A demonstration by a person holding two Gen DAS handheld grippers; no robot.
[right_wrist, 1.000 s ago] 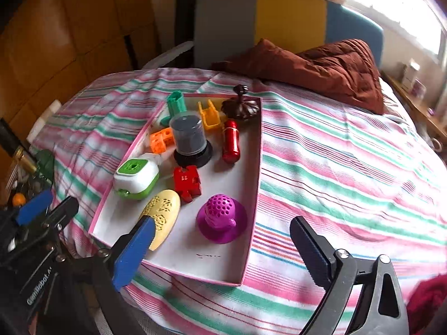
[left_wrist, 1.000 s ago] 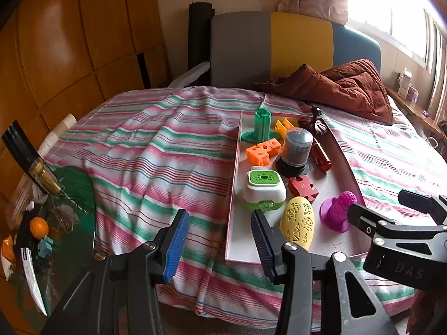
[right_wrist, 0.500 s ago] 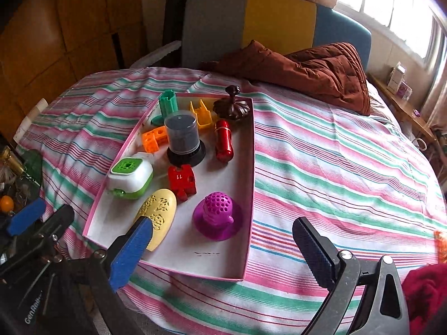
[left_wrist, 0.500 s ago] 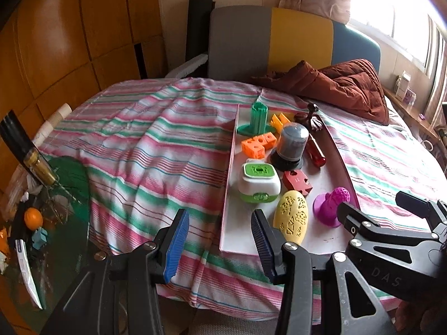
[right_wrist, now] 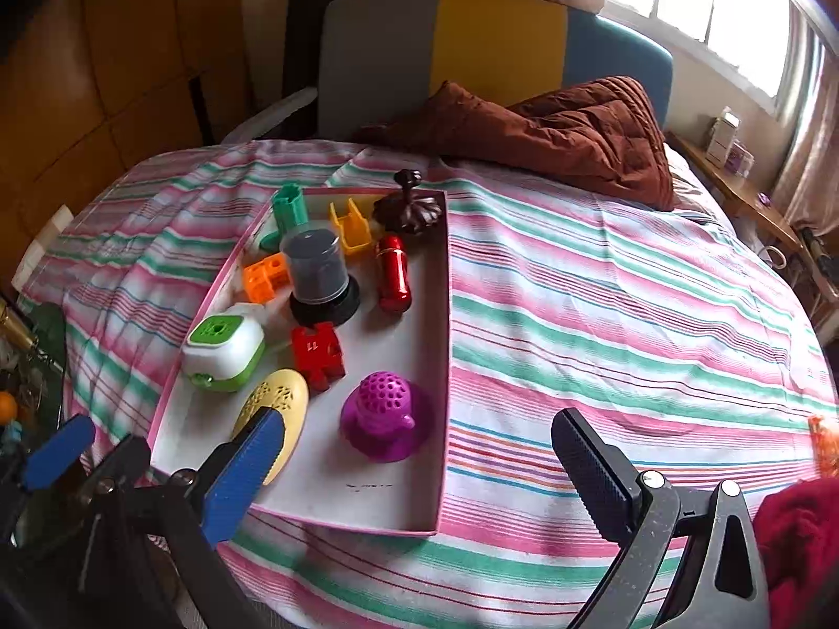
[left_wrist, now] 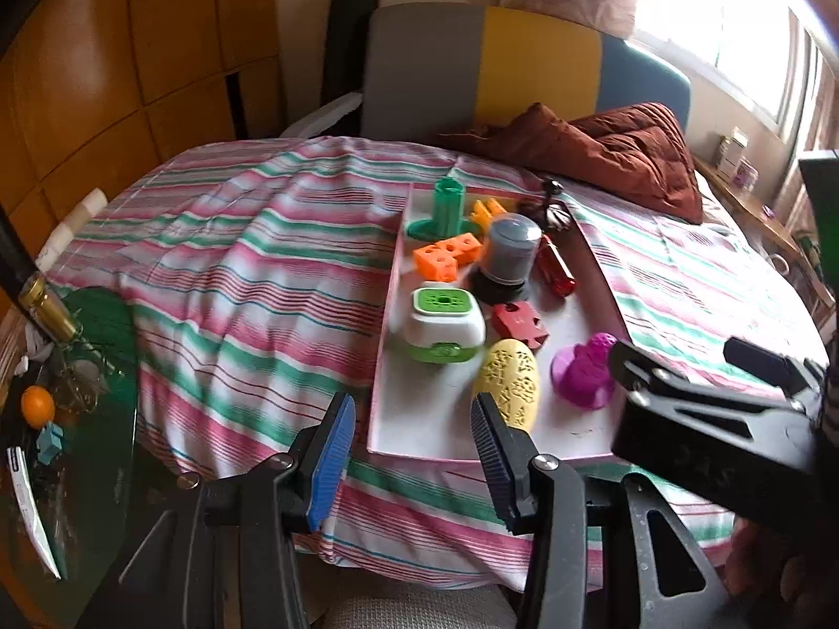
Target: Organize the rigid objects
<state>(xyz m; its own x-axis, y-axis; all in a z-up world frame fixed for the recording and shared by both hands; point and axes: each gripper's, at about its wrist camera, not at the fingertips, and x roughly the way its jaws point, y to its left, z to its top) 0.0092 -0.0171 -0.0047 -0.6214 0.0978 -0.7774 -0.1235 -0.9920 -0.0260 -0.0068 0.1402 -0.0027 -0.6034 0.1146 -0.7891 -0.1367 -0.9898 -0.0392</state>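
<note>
Now I've drawn both grippers, left (left_wrist: pixel 409 451) and right (right_wrist: pixel 425 464), back toward the near edge, jaws spread and empty; every toy sits inside the pink-rimmed tray (right_wrist: pixel 443 367) on the striped surface (right_wrist: pixel 603 314).

Light source: daylight from the window (right_wrist: pixel 697 5) at 1 o'clock, blown out to white in both views.
Brightness: bed cover (right_wrist: pixel 603 304) and tray (right_wrist: pixel 367 472) evenly lit; wooden wall panels (left_wrist: pixel 105 78) at 10 o'clock dim and warm.
Shadows: soft, falling toward 7 o'clock from the tray objects.
Glare: highlight on the red cylinder (right_wrist: pixel 393 272).
Blur: slight motion smear in the left wrist view.
Distortion: strong fisheye bending, dark corners.
</note>
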